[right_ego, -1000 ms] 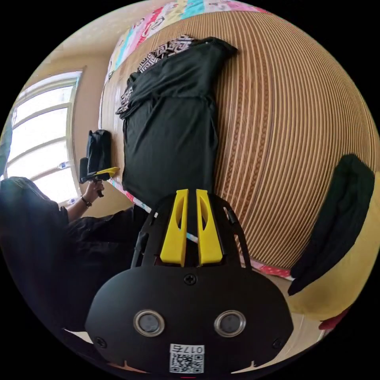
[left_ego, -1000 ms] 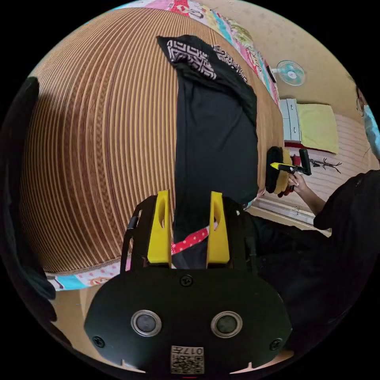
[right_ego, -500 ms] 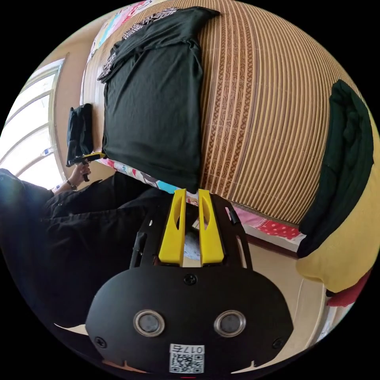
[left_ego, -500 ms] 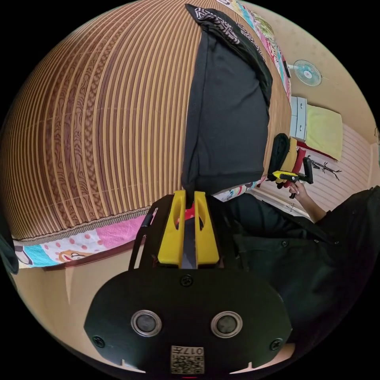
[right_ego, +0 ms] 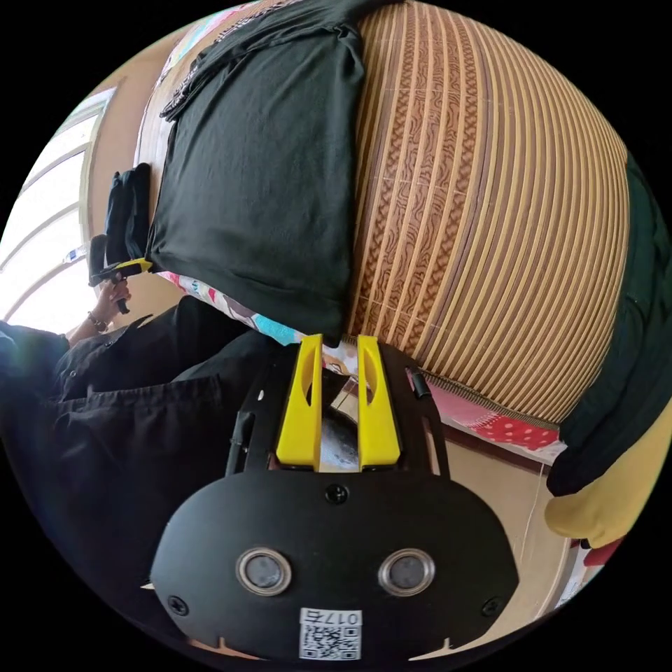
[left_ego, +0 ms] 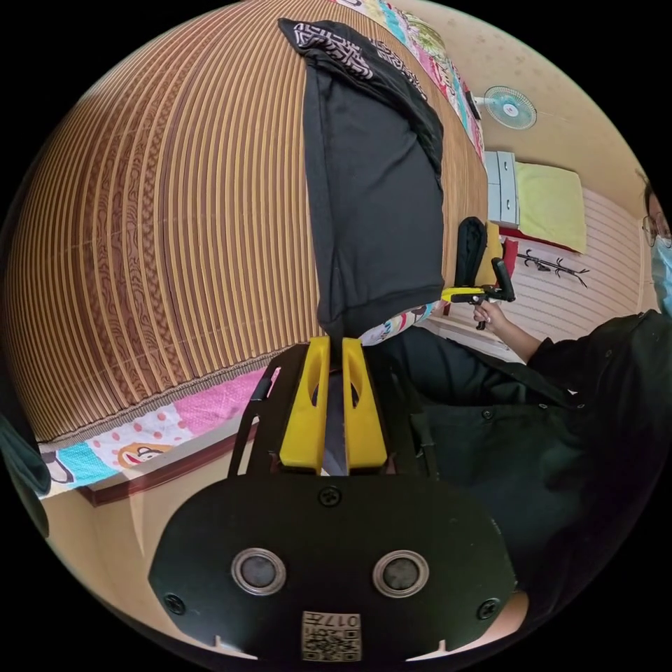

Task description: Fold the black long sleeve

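Black long sleeve (left_ego: pixel 378 203) lies flat on striped bamboo mat (left_ego: pixel 175 210), folded into long panel, near hem at mat's front edge, hanging slightly over cartoon-print sheet (left_ego: pixel 140 441). Patterned black-and-white fabric (left_ego: pixel 350 52) bunched at far end of mat. Left gripper (left_ego: pixel 334 350) at mat's front edge, yellow jaws nearly together, pinching hem corner of garment. Right gripper (right_ego: pixel 339 346) just off mat's front edge, jaws slightly parted, nothing between them, cloth corner just beyond tips. Dark green garment (right_ego: pixel 630 336) heaped beside mat.
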Tool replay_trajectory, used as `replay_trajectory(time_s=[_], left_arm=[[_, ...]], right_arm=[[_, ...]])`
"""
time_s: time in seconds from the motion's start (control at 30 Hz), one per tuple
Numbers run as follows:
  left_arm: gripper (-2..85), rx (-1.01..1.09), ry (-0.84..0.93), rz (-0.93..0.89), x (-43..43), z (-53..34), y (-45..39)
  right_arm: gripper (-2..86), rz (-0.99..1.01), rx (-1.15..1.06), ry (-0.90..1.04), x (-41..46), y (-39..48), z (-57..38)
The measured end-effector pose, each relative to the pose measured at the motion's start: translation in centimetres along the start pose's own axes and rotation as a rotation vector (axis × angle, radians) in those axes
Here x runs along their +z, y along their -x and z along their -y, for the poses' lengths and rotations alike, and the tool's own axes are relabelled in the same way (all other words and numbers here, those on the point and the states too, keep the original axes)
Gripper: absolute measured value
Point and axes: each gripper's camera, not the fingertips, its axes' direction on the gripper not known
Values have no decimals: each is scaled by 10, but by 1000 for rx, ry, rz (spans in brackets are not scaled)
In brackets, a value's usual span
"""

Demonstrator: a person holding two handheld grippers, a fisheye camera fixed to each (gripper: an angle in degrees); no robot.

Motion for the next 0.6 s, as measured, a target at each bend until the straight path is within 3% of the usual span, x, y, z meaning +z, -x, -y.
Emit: replay_trajectory(time_s=[0.07, 0.47, 0.6], left_arm=[[39, -2, -6, -6, -5, -4, 0], [38, -9, -15, -37, -47, -30, 6], [36, 4, -12, -59, -74, -44, 3]], right_arm=[[67, 90, 17, -5, -2, -8, -1], [21, 159, 72, -13, 1, -34, -20], [13, 92, 68, -18, -12, -36, -35]])
